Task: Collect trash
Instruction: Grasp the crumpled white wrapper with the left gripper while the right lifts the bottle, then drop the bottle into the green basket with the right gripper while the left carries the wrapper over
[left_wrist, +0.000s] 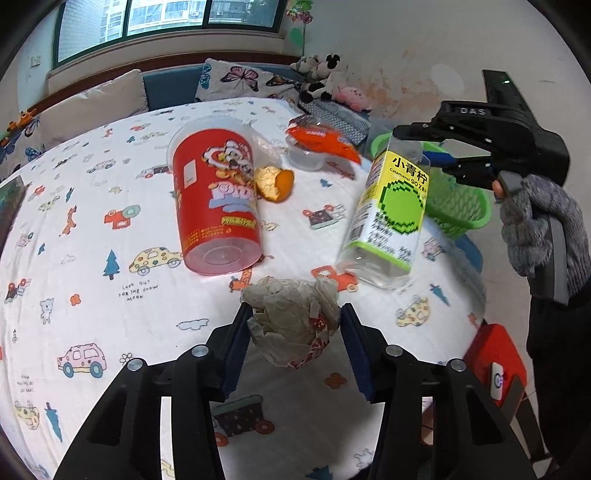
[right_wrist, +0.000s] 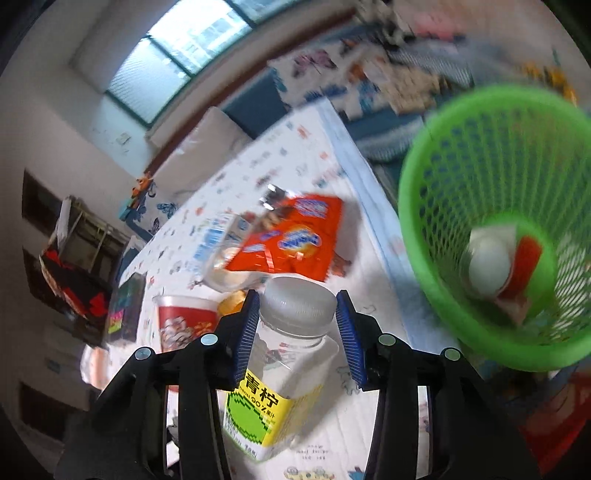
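The right gripper (right_wrist: 295, 317) has its blue pads closed against the grey cap end of the clear bottle (right_wrist: 280, 369), the one with the yellow-green label. In the left wrist view that bottle (left_wrist: 391, 206) hangs tilted, cap toward one o'clock and base toward seven, with the base low over the patterned sheet (left_wrist: 92, 258) (whether it touches the cloth I cannot tell). Its long axis runs down and away from the jaws, so it dangles from the cap alone.

What the coming move turns on is the green basket (right_wrist: 436, 206). From the right wrist it lies at about two o'clock of the cap, near, mouth open toward the camera, with a white and red wrapper already at its bottom. The right hand is plainly the nearer one to it; I judge a short carry up and over the rim would let the bottle drop in base first.

The left gripper (left_wrist: 295, 325) stands roughly half open around the crumpled paper ball (left_wrist: 291, 321), which sits between the pads; the left pad looks to touch the paper, the right pad shows a sliver of gap, so no firm hold yet. Beyond it at eleven o'clock lies the red cup (left_wrist: 214, 199) on its side, an orange peel (left_wrist: 275, 182) just beside it, and an orange snack bag (left_wrist: 321, 142) at twelve to one.
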